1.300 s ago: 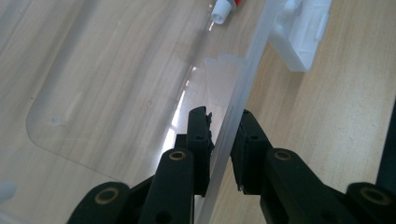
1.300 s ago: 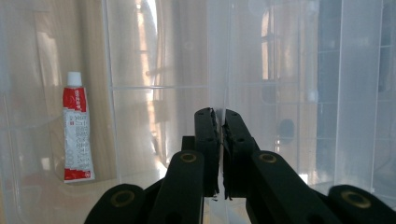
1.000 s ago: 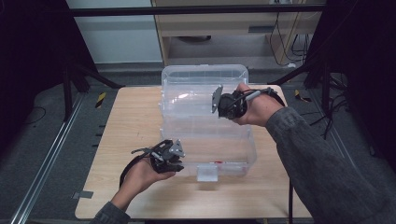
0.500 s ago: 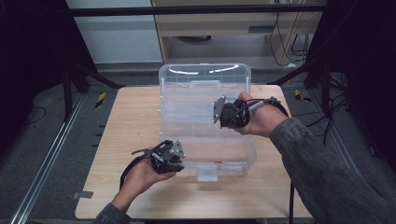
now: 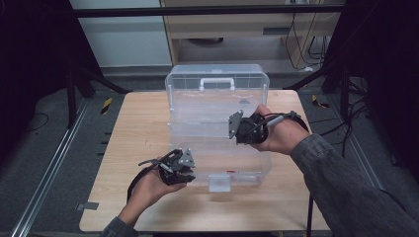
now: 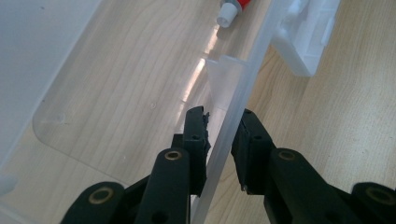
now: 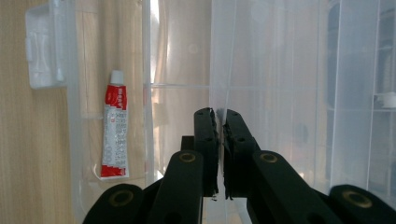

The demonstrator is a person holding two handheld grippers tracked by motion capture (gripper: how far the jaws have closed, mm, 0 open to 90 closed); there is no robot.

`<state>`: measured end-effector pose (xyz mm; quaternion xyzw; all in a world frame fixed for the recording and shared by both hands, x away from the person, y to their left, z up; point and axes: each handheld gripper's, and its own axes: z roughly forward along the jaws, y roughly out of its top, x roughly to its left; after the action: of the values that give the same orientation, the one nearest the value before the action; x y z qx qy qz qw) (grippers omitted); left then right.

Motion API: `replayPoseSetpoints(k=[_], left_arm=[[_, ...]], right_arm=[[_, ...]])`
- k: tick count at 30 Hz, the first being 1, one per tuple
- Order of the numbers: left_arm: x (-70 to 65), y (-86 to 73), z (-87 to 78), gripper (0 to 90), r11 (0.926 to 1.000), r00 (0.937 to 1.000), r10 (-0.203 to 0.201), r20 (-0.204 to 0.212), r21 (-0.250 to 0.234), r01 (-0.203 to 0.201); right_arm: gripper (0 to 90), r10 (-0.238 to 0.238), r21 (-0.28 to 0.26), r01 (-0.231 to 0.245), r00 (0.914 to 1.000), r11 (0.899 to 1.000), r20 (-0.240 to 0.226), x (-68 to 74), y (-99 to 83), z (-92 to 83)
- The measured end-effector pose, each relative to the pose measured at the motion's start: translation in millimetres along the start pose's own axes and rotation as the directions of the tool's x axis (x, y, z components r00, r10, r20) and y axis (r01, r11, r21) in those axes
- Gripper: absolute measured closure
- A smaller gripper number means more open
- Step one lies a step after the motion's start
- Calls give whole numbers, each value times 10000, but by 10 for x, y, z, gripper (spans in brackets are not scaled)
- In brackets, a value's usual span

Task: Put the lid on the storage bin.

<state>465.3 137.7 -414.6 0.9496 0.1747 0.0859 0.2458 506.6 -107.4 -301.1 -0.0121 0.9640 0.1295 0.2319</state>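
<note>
Storage box [image 5: 217, 148] long axis left-right, latch [image 5: 219, 181] toward person

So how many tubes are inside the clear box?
1. A red and white tube lies in the bottom of the box, near its front wall and the latch. More may be hidden behind the other clear walls.

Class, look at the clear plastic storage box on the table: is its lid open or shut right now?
Open. The lid stands raised behind the box; the right hand-held gripper pinches a clear panel.
</note>
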Motion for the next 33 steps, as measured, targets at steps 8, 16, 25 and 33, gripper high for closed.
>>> replayPoseSetpoints(k=[8,16,25,33], left_arm=[[16,-4,-1,749,9989,9989,452,-111,-105,-453],[9,-9,1,746,9987,9987,483,-164,-143,-485],[-9,-12,2,738,9985,9983,519,-279,-147,-523],[-5,-34,3,732,9987,9987,433,-251,-259,-440]], right_arm=[[852,80,-61,-81,9996,9999,-255,65,-39,-1],[851,4,-84,-7,9992,10000,-412,109,-34,5],[840,45,-179,-52,9992,9998,-388,134,-66,5],[838,-25,-163,16,9986,9999,-532,178,-59,6]])
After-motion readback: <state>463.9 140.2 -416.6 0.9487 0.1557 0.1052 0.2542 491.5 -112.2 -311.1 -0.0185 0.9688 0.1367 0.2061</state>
